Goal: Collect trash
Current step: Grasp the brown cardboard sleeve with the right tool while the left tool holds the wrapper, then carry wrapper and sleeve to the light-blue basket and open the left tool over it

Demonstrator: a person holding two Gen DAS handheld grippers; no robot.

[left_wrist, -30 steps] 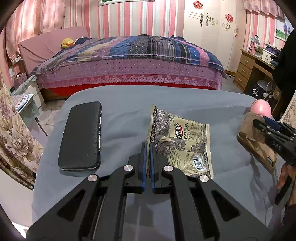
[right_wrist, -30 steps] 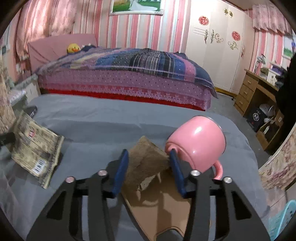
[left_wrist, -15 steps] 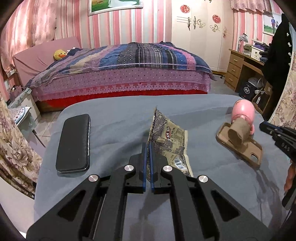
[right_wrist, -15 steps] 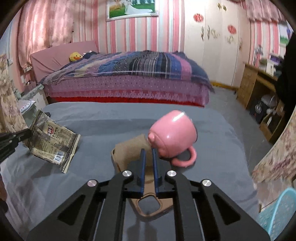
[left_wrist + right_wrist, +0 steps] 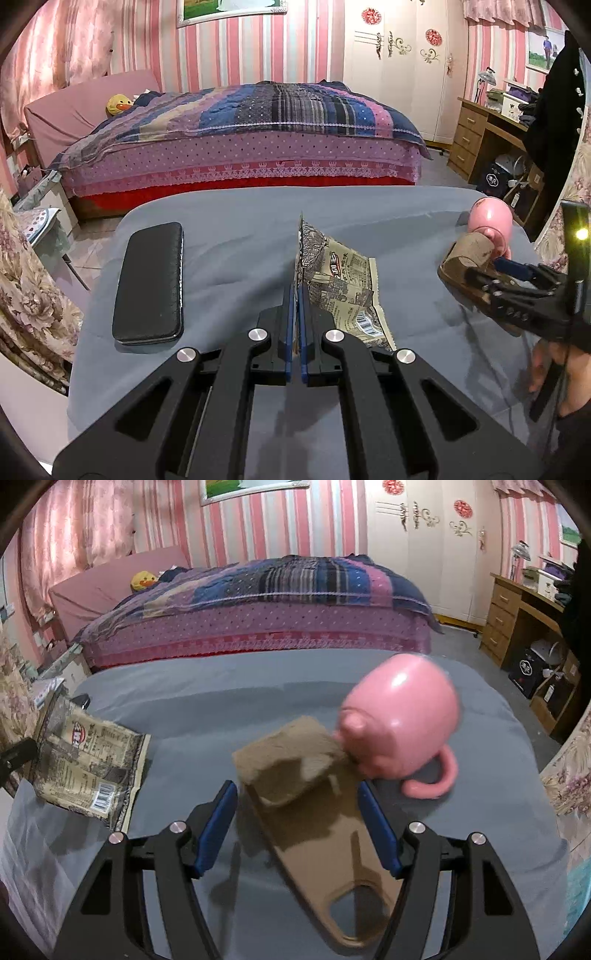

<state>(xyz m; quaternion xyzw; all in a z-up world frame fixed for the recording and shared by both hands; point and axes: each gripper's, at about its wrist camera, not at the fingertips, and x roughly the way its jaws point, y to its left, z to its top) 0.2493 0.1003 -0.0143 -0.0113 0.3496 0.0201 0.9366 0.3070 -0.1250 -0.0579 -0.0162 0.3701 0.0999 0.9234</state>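
Left gripper pinches the snack wrapper; right gripper is spread wide.

The wrapper stands tilted near the middle of the grey table. By the table's right edge, a cardboard tube lies on a brown phone case, touching a tipped pink mug, between the right fingers. A black case lies near the left edge.

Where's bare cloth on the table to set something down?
Free: the wide gray strip between the black case and the snack wrapper, plus the far band toward the bed. Crowded: the right end, where the cardboard tube, brown phone case and pink mug bunch together.
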